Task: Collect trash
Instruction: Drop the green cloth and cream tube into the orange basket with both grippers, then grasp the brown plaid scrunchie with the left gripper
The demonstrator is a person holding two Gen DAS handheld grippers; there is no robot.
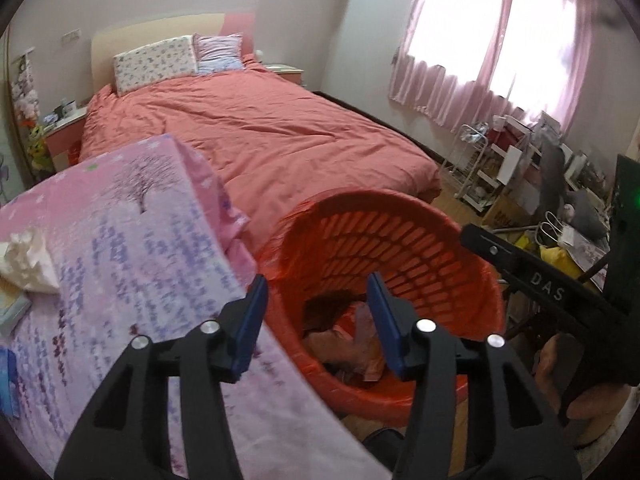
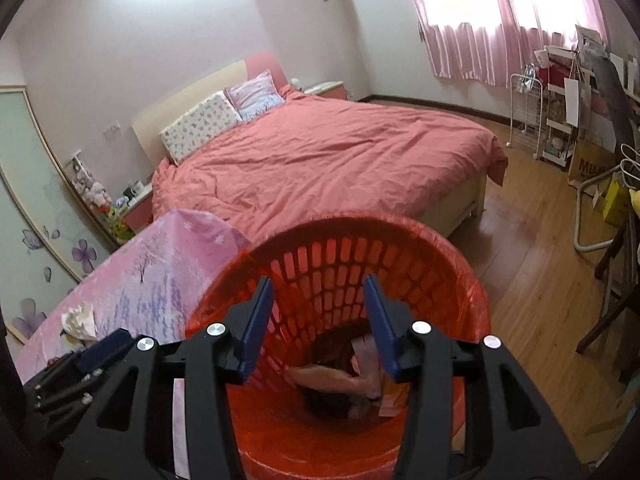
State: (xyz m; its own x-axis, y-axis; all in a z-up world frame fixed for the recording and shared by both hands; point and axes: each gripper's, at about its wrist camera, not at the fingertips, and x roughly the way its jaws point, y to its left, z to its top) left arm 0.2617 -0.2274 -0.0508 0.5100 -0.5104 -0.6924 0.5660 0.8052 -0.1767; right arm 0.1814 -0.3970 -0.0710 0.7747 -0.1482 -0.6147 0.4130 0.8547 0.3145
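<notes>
A red slatted trash basket (image 1: 400, 240) with a red liner stands on the floor beside a table with a pink flowered cloth (image 1: 132, 240). Crumpled wrappers and paper (image 1: 352, 344) lie at its bottom, also seen in the right wrist view (image 2: 352, 380). A crumpled white tissue (image 1: 24, 260) lies on the cloth at the left; it also shows in the right wrist view (image 2: 80, 320). My left gripper (image 1: 318, 300) is open and empty over the basket's left rim. My right gripper (image 2: 318, 304) is open and empty above the basket (image 2: 420, 248) mouth.
A bed with a salmon cover (image 1: 260, 128) lies behind the basket. Shelves, boxes and bags (image 1: 520, 176) crowd the right wall under pink curtains. A dark chair (image 2: 616, 312) stands at the right on the wood floor (image 2: 528, 248). A nightstand (image 1: 64, 128) sits left of the bed.
</notes>
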